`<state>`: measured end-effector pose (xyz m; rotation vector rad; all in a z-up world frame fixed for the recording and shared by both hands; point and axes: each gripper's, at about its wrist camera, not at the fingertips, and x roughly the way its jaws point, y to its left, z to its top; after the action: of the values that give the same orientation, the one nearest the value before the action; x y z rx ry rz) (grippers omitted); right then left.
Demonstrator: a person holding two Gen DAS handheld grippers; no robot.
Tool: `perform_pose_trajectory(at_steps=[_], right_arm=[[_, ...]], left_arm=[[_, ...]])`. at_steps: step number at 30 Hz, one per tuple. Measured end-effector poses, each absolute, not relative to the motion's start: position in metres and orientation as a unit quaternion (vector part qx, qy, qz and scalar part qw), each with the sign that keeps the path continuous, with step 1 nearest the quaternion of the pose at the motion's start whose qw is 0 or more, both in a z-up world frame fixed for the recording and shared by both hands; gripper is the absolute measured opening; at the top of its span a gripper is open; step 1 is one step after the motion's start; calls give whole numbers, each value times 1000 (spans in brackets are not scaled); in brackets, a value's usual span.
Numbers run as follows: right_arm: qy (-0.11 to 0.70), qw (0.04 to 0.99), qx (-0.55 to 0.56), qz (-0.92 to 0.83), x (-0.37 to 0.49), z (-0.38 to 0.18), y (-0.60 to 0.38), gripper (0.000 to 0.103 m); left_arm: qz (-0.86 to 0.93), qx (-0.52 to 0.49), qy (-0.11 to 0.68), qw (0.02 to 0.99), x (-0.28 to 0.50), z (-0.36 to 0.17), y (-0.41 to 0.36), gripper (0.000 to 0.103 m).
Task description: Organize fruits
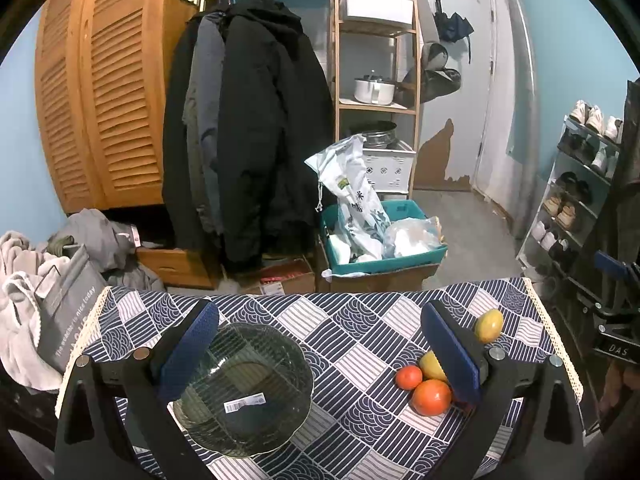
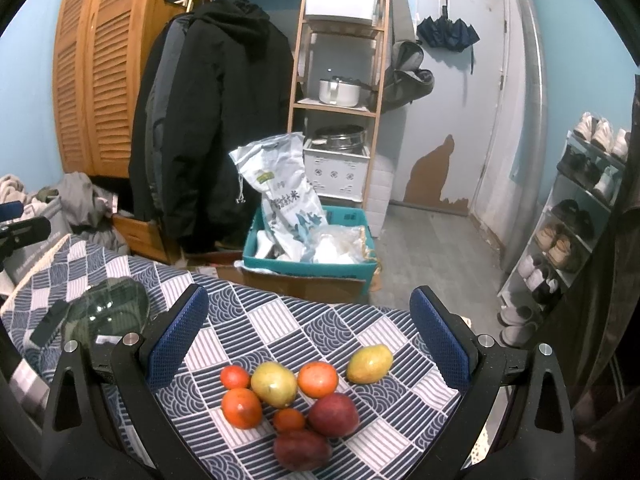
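A clear glass bowl (image 1: 244, 388) with a white label sits on the patterned tablecloth (image 1: 352, 320), under my left gripper (image 1: 320, 356), which is open and empty. The bowl also shows at the left of the right wrist view (image 2: 108, 312). Several fruits lie in a cluster between the fingers of my right gripper (image 2: 308, 344), which is open and empty: orange ones (image 2: 241, 408), a yellow-green one (image 2: 274, 384), a yellow mango (image 2: 369, 363) set apart to the right, and dark red ones (image 2: 333, 414). Some of the fruits show at the right of the left wrist view (image 1: 431, 397).
Beyond the table's far edge stand a teal crate (image 2: 308, 268) with bags, hanging dark coats (image 1: 248, 128), a wooden shelf (image 1: 376, 80) with pots and a shoe rack (image 1: 580, 184) at the right. A grey bag (image 1: 68, 312) and clothes lie at the left.
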<state>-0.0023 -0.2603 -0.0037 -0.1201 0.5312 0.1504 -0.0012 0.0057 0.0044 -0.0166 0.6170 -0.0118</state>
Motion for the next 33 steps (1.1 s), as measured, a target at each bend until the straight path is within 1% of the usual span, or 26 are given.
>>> perform_pose_trajectory(at_steps=[19,33], right_arm=[[270,958,-60,69,2,-16,-266,99],[271,958,-65,73,4,-13,-263,99]], left_arm=[[-5,-5,304,953,-3,1,3,102],[-5,-8,303,953,-4,0,1,102]])
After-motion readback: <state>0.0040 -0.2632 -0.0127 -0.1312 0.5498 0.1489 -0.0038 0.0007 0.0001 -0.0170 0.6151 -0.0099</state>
